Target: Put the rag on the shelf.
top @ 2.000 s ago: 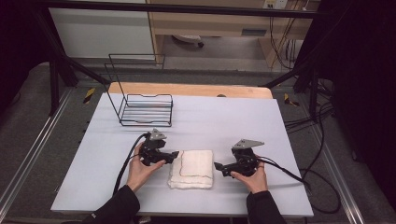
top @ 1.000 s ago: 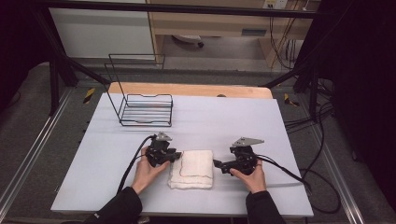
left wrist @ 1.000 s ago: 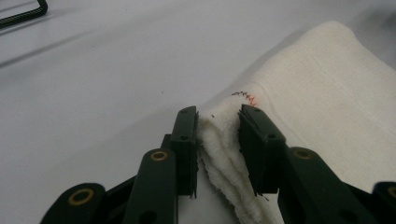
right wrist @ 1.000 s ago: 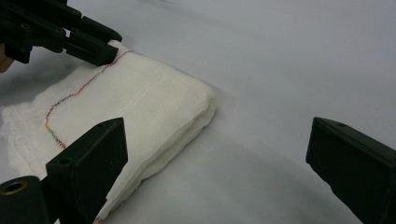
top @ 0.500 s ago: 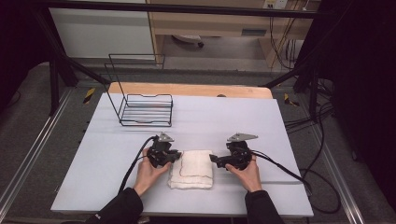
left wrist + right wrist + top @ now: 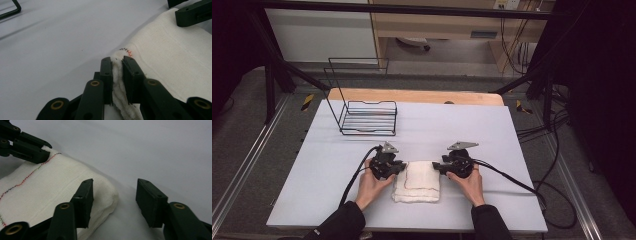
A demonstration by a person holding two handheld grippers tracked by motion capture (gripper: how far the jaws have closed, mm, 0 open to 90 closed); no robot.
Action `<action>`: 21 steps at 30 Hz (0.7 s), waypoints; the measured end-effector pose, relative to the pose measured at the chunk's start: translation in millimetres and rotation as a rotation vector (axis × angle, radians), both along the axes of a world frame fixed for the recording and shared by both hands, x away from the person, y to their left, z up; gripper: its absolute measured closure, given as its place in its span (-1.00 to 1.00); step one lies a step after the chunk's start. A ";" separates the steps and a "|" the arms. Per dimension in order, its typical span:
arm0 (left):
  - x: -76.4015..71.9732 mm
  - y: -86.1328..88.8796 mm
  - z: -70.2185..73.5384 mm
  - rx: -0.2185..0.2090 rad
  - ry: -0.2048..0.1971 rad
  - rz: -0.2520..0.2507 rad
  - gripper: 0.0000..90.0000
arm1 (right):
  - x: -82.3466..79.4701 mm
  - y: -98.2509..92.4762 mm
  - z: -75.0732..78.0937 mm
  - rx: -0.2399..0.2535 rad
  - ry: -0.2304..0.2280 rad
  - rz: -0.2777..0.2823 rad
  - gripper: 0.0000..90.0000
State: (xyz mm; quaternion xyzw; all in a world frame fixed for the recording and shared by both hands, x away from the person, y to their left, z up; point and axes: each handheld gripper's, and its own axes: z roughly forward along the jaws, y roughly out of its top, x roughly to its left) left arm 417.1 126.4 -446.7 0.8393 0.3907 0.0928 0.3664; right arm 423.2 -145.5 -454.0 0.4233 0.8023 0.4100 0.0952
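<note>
The left tongs point(image 6: 117, 75) pinch a corner of the folded white cloth point(image 6: 418, 181); the right tongs point(image 6: 113, 202), closing, straddle its opposite corner without pressing it.

Each of the 2 hands carries a matte black tool: the left gripper point(image 6: 401, 167) and the right gripper point(image 6: 438, 167) both have a grey 3-cornered plate on top and a black cable trailing off the back. Up close, the left gripper point(image 6: 119, 75) and the right gripper point(image 6: 115, 200) show flat rectangular pads on linked black arms, pinned with brass-coloured rivets. The person wears dark long sleeves point(image 6: 334, 224).
</note>
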 end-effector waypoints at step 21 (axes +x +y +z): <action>2.5 4.1 -1.5 -0.033 0.015 -0.015 0.73 | -5.7 2.9 -1.5 0.066 0.087 0.001 0.79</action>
